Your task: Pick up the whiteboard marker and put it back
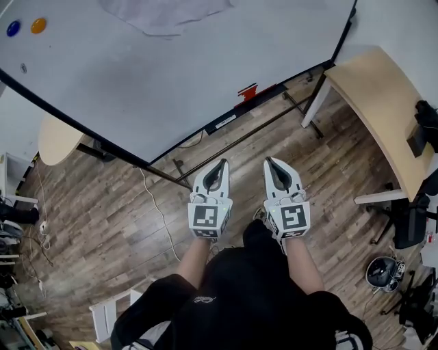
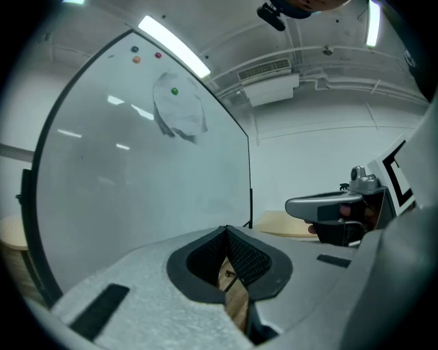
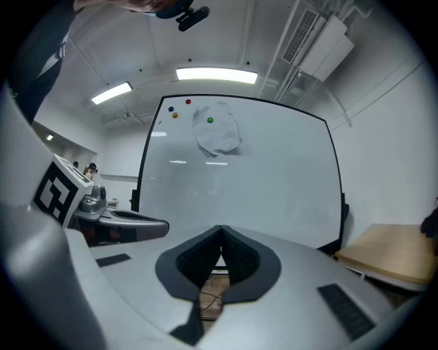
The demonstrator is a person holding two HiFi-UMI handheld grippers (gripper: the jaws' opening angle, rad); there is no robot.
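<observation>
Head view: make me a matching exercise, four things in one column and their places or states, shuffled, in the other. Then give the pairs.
Things:
1. blue magnet
2. red object
3. wooden table
4. left gripper

Places or states:
A. on the ledge along the whiteboard's lower edge
B. jaws shut, holding nothing
C. beside the orange magnet
D. at the picture's right side, past the whiteboard's end

Pairs: 1-C, 2-A, 3-D, 4-B

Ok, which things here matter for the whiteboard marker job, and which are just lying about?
For the job: whiteboard, its tray, red object on tray (possibly the marker), left tool, right tool, both shut and empty.
Lying about: magnets, crumpled sheet, wooden table, floor cable.
</observation>
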